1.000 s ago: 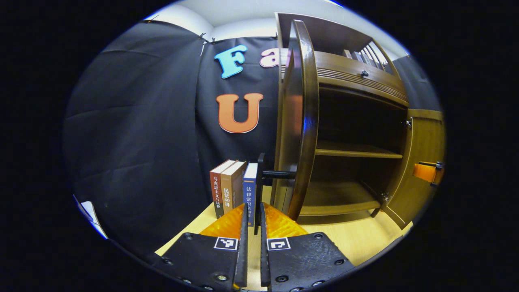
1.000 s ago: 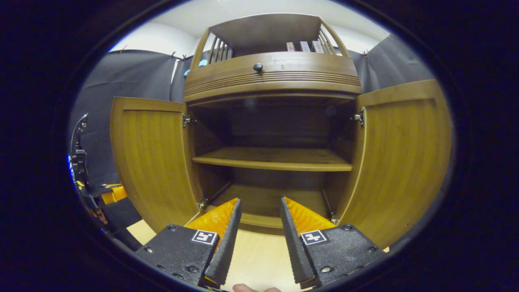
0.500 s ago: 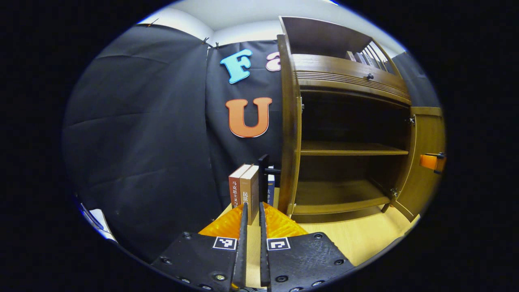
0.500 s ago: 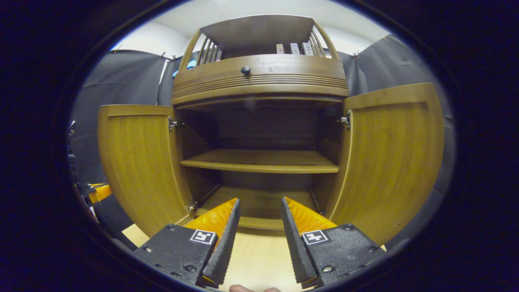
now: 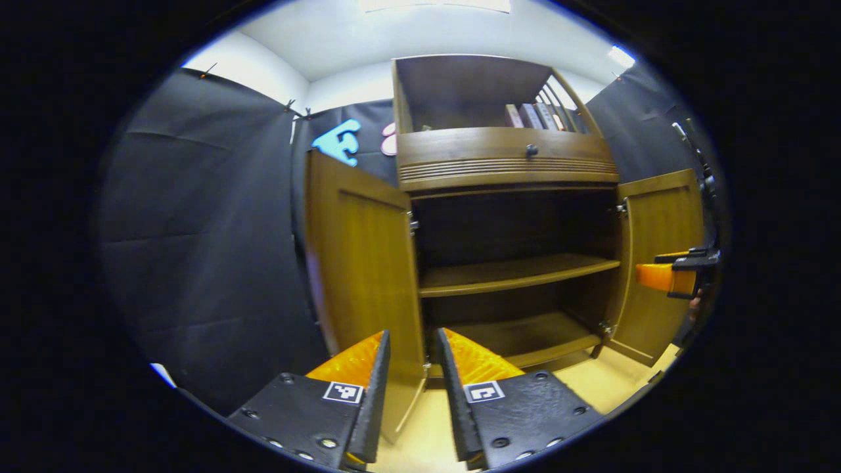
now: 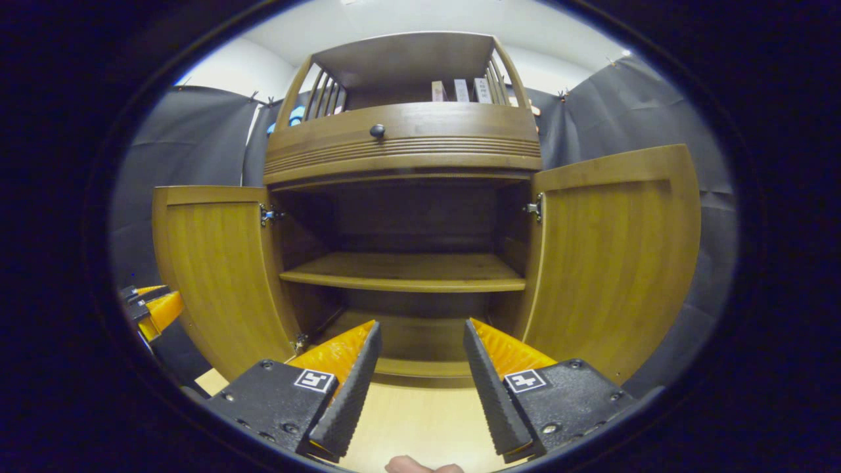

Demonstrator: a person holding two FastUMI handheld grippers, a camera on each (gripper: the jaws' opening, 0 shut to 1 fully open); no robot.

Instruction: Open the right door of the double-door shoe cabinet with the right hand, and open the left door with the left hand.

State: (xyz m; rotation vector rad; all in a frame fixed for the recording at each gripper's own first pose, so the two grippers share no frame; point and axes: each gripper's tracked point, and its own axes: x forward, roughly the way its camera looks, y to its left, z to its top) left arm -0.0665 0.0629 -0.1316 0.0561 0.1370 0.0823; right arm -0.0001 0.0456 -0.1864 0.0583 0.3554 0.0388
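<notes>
The wooden shoe cabinet stands with both doors swung wide. Its left door and right door show their inner faces, and the inner shelf is bare. My right gripper is open in front of the cabinet's middle, holding nothing. In the left gripper view the left door is close ahead and the right door is farther off. My left gripper is open, low by the left door's hinge side, with nothing held. The right gripper shows beside the right door, and the left gripper beside the left door.
A drawer front with a dark knob sits above the doors. Some books stand on the open top shelf. Black cloth walls close in both sides. Light wooden floor lies before the cabinet. A person's fingertip shows at the bottom edge.
My left gripper opened and let go of the left door's black handle, then turned right to face the cabinet. The left door swung wider. My right gripper drew back slightly, still open.
</notes>
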